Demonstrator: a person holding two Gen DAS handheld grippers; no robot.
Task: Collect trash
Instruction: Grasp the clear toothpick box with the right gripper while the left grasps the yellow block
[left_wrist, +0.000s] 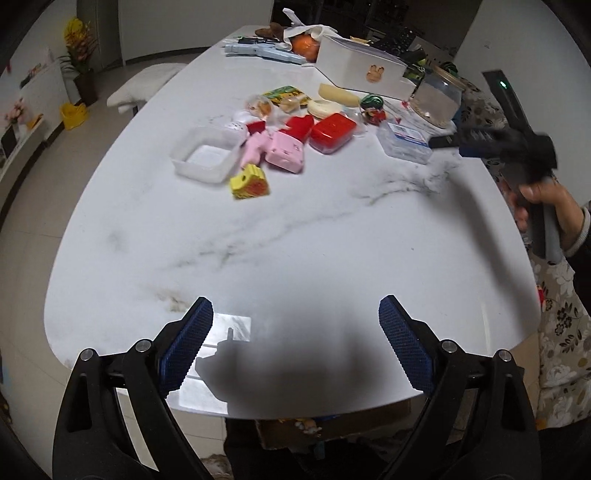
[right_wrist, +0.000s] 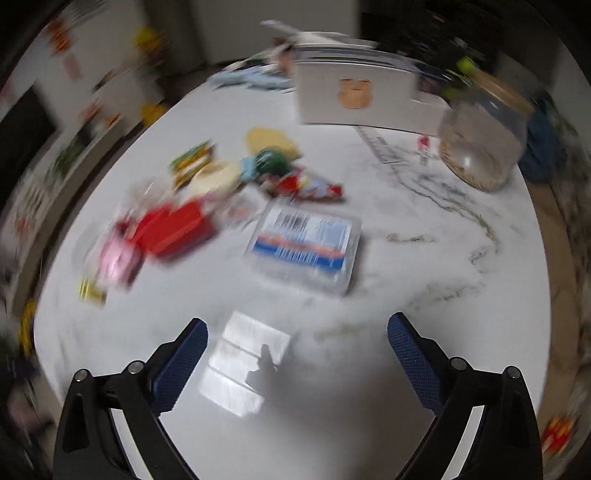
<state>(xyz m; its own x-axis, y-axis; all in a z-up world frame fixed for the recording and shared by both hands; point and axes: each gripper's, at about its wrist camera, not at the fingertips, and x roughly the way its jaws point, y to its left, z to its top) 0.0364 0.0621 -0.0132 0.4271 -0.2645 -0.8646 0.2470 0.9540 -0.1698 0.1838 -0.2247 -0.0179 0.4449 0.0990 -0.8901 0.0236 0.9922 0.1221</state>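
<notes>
A heap of trash lies mid-table: a clear plastic tub (left_wrist: 207, 154), a yellow wrapper (left_wrist: 250, 182), a pink carton (left_wrist: 285, 150), a red box (left_wrist: 332, 132) and a clear labelled plastic box (left_wrist: 404, 142). My left gripper (left_wrist: 295, 332) is open and empty above the near table edge. My right gripper (right_wrist: 297, 350) is open and empty; in the blurred right wrist view the labelled box (right_wrist: 306, 245) lies just ahead of it. In the left wrist view the right gripper (left_wrist: 448, 141) hovers at the right, beside that box.
A white marble table (left_wrist: 258, 251) carries a white box with a rabbit sticker (left_wrist: 364, 72) and a glass jar (left_wrist: 437, 98) at the back right. A cardboard box (left_wrist: 325, 424) sits below the near edge. A plant (left_wrist: 79, 48) stands far left.
</notes>
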